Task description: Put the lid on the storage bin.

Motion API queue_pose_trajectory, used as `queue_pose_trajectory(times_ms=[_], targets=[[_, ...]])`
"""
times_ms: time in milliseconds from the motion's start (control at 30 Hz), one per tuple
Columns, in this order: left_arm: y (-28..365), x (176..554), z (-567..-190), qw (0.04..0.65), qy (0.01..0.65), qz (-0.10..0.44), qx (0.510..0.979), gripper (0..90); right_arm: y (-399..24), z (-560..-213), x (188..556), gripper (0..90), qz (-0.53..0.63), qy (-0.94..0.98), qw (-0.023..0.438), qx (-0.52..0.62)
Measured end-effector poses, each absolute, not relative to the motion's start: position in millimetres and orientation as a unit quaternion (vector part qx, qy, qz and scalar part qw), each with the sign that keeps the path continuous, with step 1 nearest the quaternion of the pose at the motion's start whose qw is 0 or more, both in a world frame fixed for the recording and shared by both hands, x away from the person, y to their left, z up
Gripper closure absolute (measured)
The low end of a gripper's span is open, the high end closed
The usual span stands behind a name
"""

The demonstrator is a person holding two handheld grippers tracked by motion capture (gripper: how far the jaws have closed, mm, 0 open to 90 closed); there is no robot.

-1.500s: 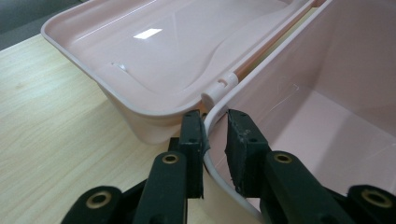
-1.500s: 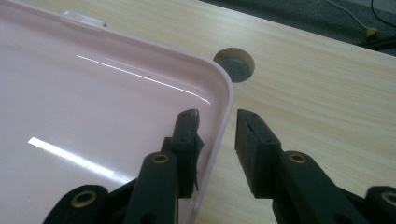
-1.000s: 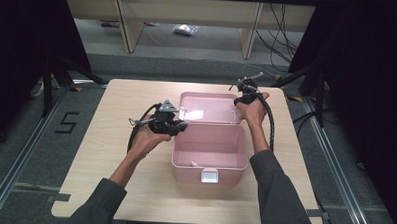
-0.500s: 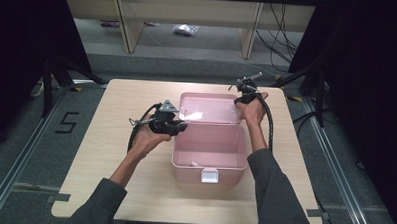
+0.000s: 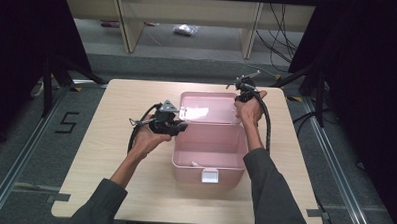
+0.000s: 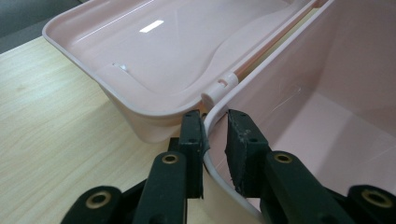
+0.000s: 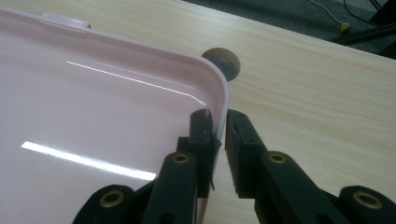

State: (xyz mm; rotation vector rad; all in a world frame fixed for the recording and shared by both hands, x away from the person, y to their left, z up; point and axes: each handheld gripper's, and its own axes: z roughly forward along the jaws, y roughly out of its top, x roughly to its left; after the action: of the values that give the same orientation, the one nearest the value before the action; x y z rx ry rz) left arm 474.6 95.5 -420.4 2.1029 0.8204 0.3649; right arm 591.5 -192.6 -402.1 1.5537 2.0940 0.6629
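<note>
A pink plastic box (image 5: 210, 145) stands open mid-table, its lid (image 5: 206, 110) laid back flat behind it. My left gripper (image 5: 180, 127) is at the box's left wall near the hinge. In the left gripper view the jaws (image 6: 215, 125) straddle the box's wall (image 6: 327, 93) just below the hinge pin (image 6: 220, 88), shut on its rim. My right gripper (image 5: 239, 97) is at the lid's far right corner. Its jaws (image 7: 220, 122) have just been closing and now pinch the rim of the lid (image 7: 93, 93). The box's inside looks bare.
A white latch (image 5: 210, 176) hangs at the box's front. The wooden table (image 5: 110, 139) has bare room left and right of the box. A round cable hole (image 7: 223, 60) lies just beyond the lid's corner. Shelving and cables stand past the far edge.
</note>
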Motion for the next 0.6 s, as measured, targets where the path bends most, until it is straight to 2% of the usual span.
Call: queue_pose_trajectory(times_ms=[500,533,600], targets=[[93,474,-421,0.414,0.331,0.148,0.835,75.9,-196,-388,585,82.9,0.263,0.750,0.230,0.561],[93,475,-421,0.408,0.332,0.153,0.836,76.2,-197,-385,584,90.0,0.273,0.752,0.234,0.552],[94,476,-421,0.410,0.338,0.154,0.833,75.8,-197,-374,579,90.0,0.276,0.759,0.244,0.537]])
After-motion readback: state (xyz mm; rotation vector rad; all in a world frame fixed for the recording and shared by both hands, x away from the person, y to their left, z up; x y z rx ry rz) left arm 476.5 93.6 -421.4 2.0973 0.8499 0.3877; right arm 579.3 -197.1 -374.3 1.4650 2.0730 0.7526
